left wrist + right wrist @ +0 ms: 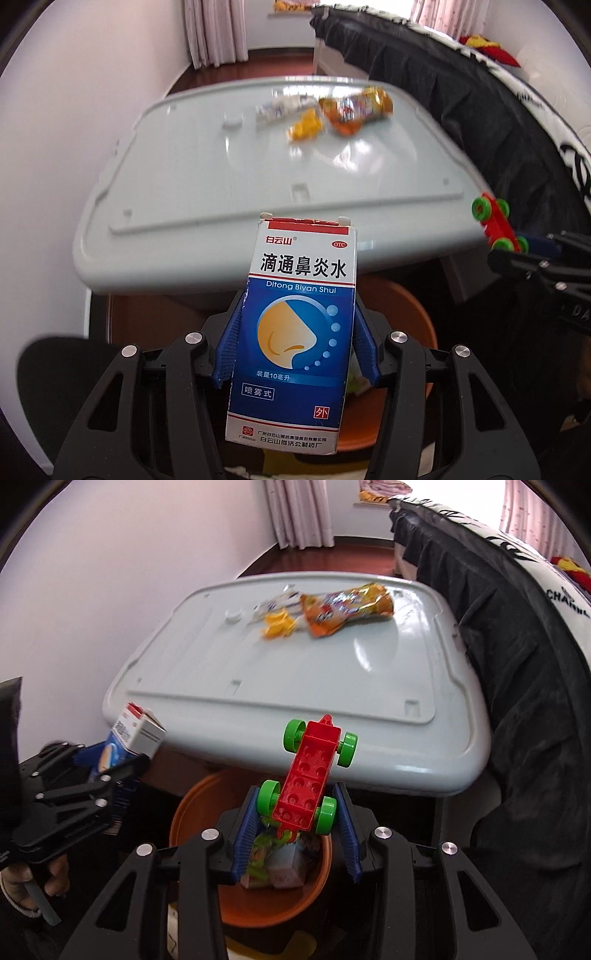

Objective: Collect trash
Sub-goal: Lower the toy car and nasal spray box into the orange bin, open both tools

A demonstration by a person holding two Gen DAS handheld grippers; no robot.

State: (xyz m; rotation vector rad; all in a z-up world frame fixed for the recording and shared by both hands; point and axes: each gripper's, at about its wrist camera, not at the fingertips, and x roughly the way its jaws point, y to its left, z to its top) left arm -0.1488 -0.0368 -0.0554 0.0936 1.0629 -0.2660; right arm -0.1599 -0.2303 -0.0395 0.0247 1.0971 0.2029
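Orange wrapper (347, 607) on table (369, 686), bin (192, 805) below

right gripper (295, 821) fingers (246, 843) clamp a red toy car (308, 775) above the orange bin (258, 908).

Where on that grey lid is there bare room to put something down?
The grey lid is bare across its near half, from the front rim up to the wrappers, and along its left side. It is crowded at the far middle: orange snack bag, yellow wrapper, white wrapper bunched together.
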